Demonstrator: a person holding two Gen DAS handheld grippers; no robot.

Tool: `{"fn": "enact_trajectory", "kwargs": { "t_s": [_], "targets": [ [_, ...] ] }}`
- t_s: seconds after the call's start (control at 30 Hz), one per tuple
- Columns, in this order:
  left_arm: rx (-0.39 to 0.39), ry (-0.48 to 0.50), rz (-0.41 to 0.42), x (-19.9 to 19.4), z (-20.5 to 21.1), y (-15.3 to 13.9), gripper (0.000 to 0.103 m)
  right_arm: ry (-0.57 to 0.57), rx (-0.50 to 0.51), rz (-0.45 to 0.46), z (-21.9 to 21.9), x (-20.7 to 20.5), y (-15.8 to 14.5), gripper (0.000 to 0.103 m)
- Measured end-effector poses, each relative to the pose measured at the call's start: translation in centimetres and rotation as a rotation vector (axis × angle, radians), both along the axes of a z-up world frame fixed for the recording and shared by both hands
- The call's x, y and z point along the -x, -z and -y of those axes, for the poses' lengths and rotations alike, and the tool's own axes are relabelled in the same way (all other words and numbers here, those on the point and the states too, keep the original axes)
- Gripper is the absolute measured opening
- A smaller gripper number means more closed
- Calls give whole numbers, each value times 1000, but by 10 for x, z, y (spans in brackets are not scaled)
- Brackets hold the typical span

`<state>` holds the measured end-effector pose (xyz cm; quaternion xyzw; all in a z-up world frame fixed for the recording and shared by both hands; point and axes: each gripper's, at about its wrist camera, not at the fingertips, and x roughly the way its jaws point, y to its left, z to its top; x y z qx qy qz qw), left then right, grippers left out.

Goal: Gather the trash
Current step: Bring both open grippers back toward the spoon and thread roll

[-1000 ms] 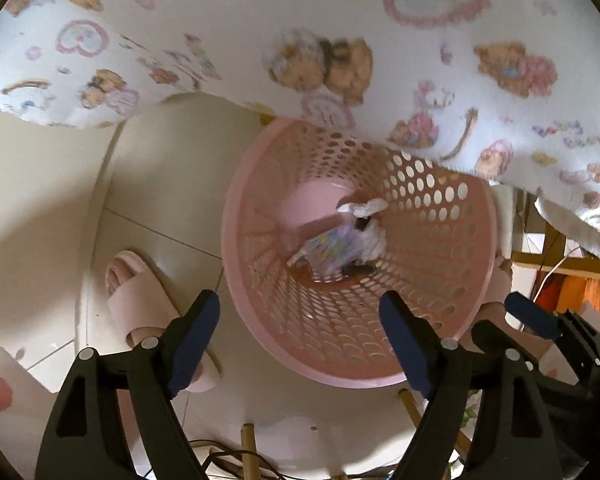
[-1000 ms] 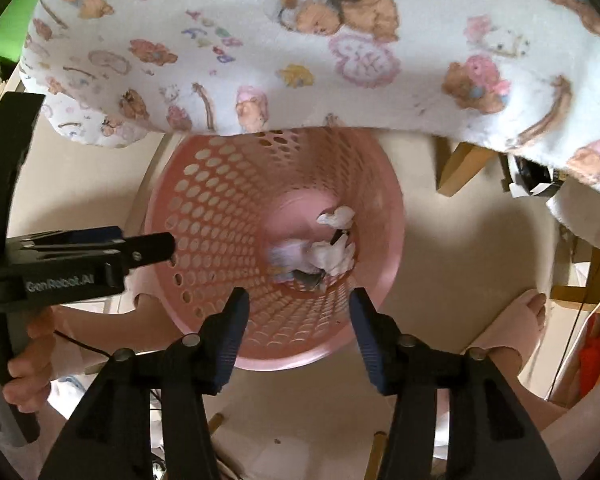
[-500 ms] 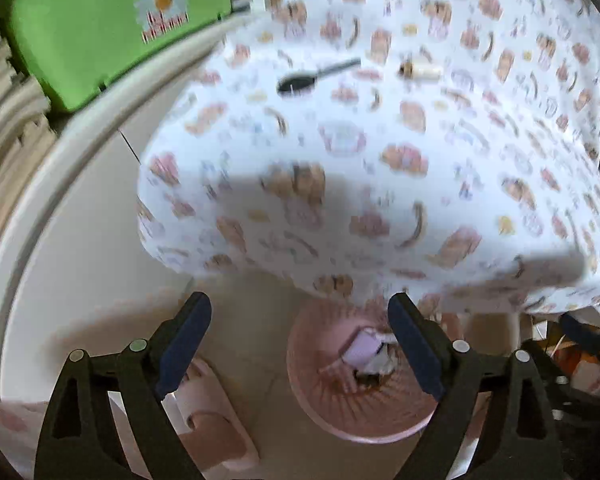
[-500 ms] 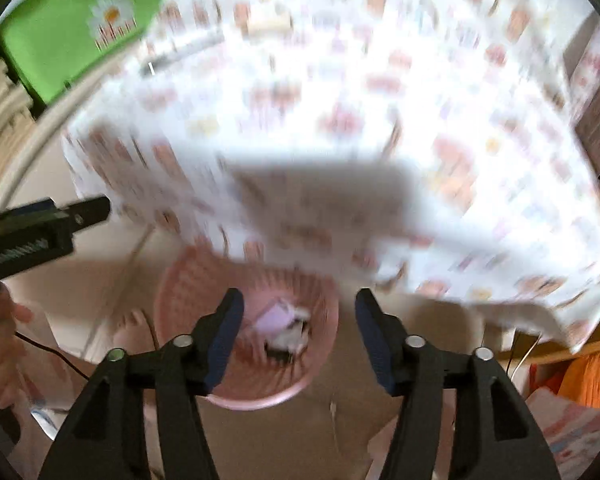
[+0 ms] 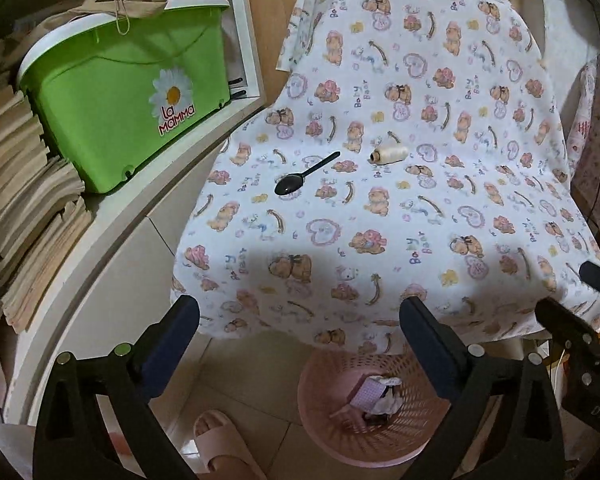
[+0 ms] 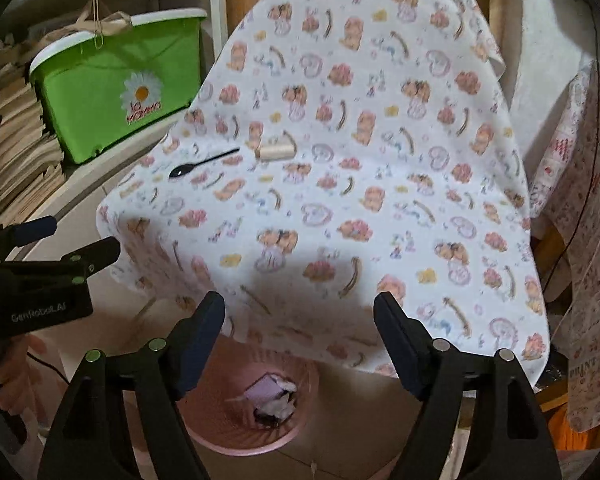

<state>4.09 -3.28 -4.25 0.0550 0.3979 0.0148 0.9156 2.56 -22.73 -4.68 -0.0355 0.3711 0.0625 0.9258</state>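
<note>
- Pink plastic mesh makes up the waste basket (image 5: 384, 446) we see on the floor, partly tucked under the near edge of the worktop (image 5: 440, 240).
- Inside the basket we see crumpled trash (image 5: 374, 398): a pale purple paper piece and white scraps with something dark beneath.
- We see the worktop draped in a white cloth printed with bears and hearts.
- On the cloth lie a black plastic spoon (image 5: 304, 175) and, near its handle end but apart from it, a cream spool of thread (image 5: 388, 153) on its side.
- Our left gripper (image 5: 300, 330) hangs in the air before the worktop edge, fingers spread wide with nothing between them.
- Our right gripper (image 6: 300, 326) is likewise parted wide and empty, above the basket.
- A green tub (image 5: 127, 96) with a daisy label sits on a shelf to the left, beside stacked papers.
- A pink slipper (image 5: 223, 440) rests on the floor tiles left of the basket.
</note>
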Motion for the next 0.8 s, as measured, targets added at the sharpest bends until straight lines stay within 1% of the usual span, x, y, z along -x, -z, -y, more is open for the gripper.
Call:
{"fn": "enact_trajectory", "kwargs": {
  "t_s": [0.03,0.07,0.13,0.17,0.2,0.27,0.33,0.43,0.5,0.57,0.67,0.73,0.77,0.8],
  "targets": [
    [1,21,-12,-1,1,-4,99,5,8,9,-1,0,-5,79],
    [6,43,-6,2,2,-11,99,19,12,25,0,0,-11,79],
    [26,52,45,9,-1,-28,100,48,-11,79,2,2,-28,82],
    [28,48,73,11,-3,-36,102,44,-41,109,4,3,-38,89],
    [25,49,94,10,-4,-42,102,39,-63,140,7,4,-48,90],
    [8,62,117,5,-3,-55,102,43,-70,185,9,4,-61,90],
    [9,79,111,-3,-3,-67,102,52,-55,215,11,-2,-74,90],
    [42,99,92,-16,-4,-80,102,41,-40,244,15,-17,-90,90],
    [26,83,104,-26,-6,-88,102,40,-13,264,15,-28,-103,90],
    [0,68,129,-38,-9,-99,102,25,-11,282,17,-41,-119,90],
    [11,57,178,-57,-16,-115,102,20,-38,313,21,-55,-140,91],
    [35,13,222,-66,-23,-119,102,21,-71,321,24,-65,-149,97],
    [38,-20,231,-69,-25,-116,102,29,-93,323,27,-70,-150,103],
    [42,-28,227,-73,-27,-112,102,36,-111,327,29,-74,-148,103]
  ]
}}
